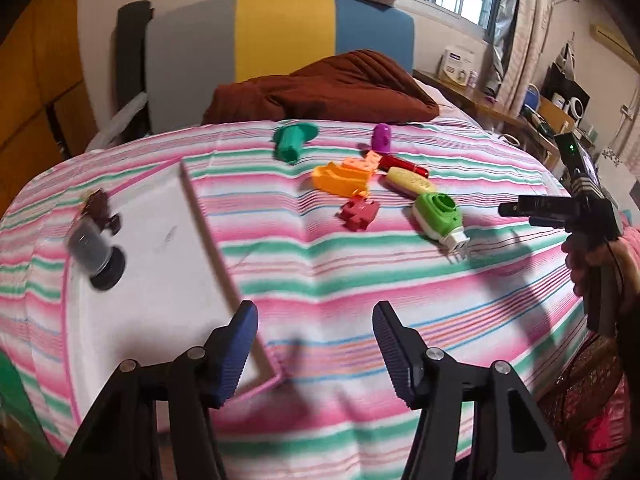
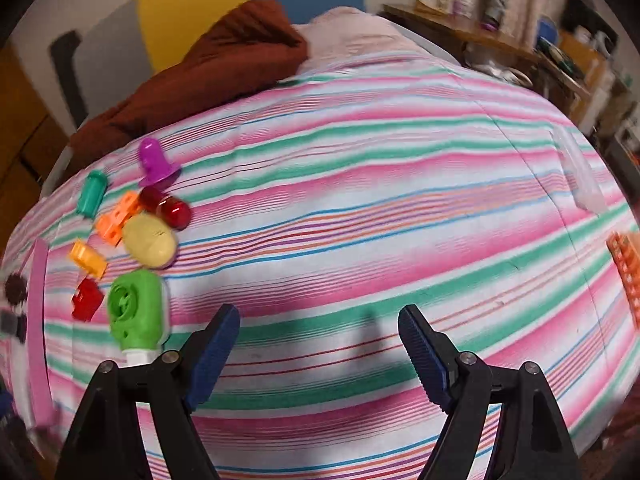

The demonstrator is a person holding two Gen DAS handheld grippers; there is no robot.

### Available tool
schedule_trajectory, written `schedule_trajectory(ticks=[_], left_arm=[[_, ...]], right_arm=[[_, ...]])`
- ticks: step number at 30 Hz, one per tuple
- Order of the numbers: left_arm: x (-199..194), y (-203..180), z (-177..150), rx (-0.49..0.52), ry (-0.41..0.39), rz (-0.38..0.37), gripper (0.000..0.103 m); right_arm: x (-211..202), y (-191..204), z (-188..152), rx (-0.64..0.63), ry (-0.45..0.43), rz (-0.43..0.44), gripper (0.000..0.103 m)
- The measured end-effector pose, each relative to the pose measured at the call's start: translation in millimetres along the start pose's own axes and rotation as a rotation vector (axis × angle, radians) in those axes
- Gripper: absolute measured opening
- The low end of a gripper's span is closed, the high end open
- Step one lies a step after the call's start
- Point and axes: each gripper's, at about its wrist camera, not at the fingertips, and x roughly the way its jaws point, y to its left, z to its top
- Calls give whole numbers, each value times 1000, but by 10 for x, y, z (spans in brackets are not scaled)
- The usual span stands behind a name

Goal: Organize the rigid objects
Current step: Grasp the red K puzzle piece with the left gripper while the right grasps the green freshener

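Left tool spread wide and empty, blue ribbed pads apart above the striped bedspread, its left finger over the near corner of a white tray with a pink rim. On that tray, toward its far left — a dark cylindrical jar lying tilted, blurred, with a small brown piece just behind it.

Right tool likewise open and holding nothing, hovering over bare stripes of the bedspread; seen from the left wrist at the right edge, gripped by a hand.

Loose on the bed, right of the tray, a cluster of small plastic things: green-and-white plug-in device nearest, red puzzle-shaped piece beside it, orange holder touching a pale orange block, yellow oval piece against a red cylinder. Farther back and apart — teal flanged cap lying on its side, purple cap upright.

Beyond, a rust-brown quilt bunched against the grey, yellow and blue headboard. At the right wrist view's right edge, an orange grid-like basket, only partly in frame
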Motion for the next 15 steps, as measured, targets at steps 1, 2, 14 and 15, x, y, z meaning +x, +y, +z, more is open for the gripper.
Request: schedule_trajectory(ticks=[1, 2, 14, 15], left_arm=[[48, -35, 62, 11, -1, 11, 61], [72, -56, 97, 20, -3, 17, 60], [669, -164, 476, 13, 108, -22, 55], [697, -153, 490, 10, 114, -25, 55]], right_arm=[[-16, 74, -3, -36, -14, -9, 82], [-28, 130, -17, -63, -22, -13, 82], [102, 737, -245, -412, -10, -91, 82], [106, 745, -253, -419, -7, -92, 82]])
